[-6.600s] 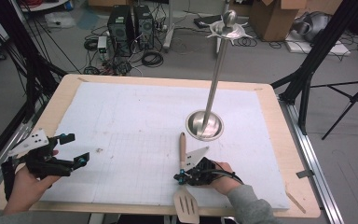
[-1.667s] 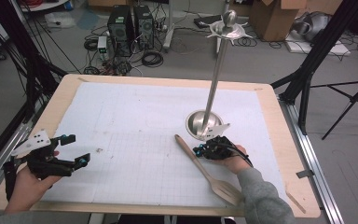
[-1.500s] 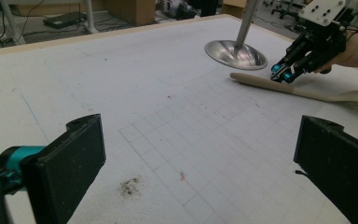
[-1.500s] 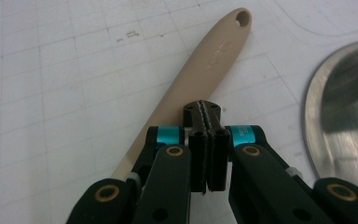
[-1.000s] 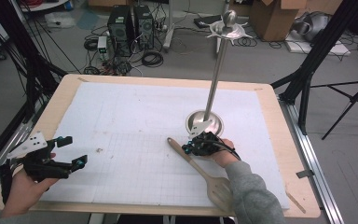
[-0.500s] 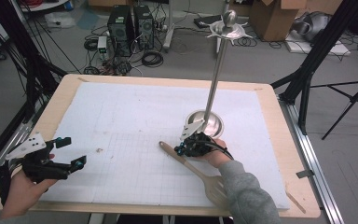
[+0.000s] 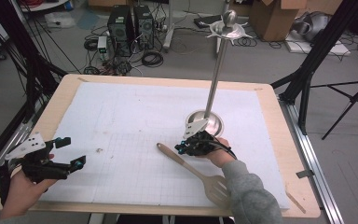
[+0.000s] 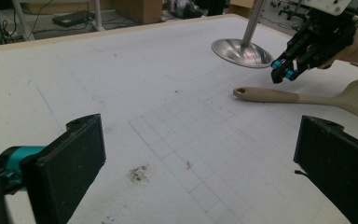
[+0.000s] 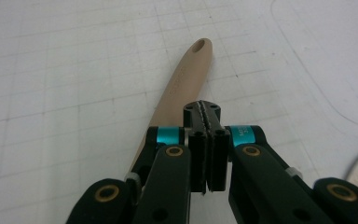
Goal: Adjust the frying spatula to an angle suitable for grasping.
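Note:
A light wooden slotted spatula (image 7: 186, 166) lies flat on the white gridded mat (image 7: 130, 116), handle end toward the middle of the table and blade near the front edge. My right gripper (image 7: 179, 148) is shut, its jaws pressed together with nothing between them. In the right gripper view its tips (image 9: 203, 111) hover right over the spatula handle (image 9: 184, 80); I cannot tell whether they touch it. My left gripper (image 7: 72, 151) is held low at the front left, open and empty. Its view shows the spatula (image 8: 270, 96) and the right gripper (image 8: 282, 74) far ahead.
A tall metal stand with a round dished base (image 7: 205, 122) rises just behind the right hand; its base (image 8: 240, 49) is close to the spatula handle. A small brown stain (image 8: 139, 173) marks the mat. The wooden table edge (image 7: 303, 154) borders the mat.
The right gripper moved from the front toward the stand, then slid left. The spatula swung from pointing away to lying diagonally, handle leftward. The left gripper barely shifted.

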Available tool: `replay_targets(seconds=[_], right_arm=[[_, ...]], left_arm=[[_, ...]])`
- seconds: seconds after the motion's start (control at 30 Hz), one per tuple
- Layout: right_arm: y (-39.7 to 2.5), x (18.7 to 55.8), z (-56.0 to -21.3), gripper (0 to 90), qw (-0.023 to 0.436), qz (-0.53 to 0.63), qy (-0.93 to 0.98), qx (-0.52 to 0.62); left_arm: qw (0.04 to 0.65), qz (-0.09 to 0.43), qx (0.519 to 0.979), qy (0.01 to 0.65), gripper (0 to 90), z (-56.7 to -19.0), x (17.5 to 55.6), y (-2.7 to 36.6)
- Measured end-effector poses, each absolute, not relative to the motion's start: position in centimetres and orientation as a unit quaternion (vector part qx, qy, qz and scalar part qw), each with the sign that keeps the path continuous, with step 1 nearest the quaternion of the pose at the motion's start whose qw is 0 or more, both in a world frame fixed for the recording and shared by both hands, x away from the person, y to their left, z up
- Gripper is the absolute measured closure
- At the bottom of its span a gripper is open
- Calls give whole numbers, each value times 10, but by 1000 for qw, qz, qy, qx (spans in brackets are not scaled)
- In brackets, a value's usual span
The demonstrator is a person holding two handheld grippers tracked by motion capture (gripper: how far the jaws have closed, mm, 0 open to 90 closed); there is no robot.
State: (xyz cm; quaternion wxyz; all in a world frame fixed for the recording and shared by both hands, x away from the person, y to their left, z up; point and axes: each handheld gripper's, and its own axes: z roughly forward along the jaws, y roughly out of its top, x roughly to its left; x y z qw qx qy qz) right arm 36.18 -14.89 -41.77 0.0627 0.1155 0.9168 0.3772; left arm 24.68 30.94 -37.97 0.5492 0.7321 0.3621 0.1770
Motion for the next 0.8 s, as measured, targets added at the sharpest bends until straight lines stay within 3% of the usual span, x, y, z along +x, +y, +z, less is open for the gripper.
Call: replay_targets(seconds=[0.23, 0.47, 0.8], right_arm=[[-163, 337, -395, 897, 74, 390, 910, 120], [-172, 328, -400, 894, 82, 363, 918, 134], [-146, 328, -397, 895, 102, 365, 908, 179]], left_arm=[[549, 176, 734, 359, 24, -379, 248, 307], [549, 172, 737, 354, 24, -379, 253, 301], [551, 167, 738, 353, 24, -381, 259, 301]])
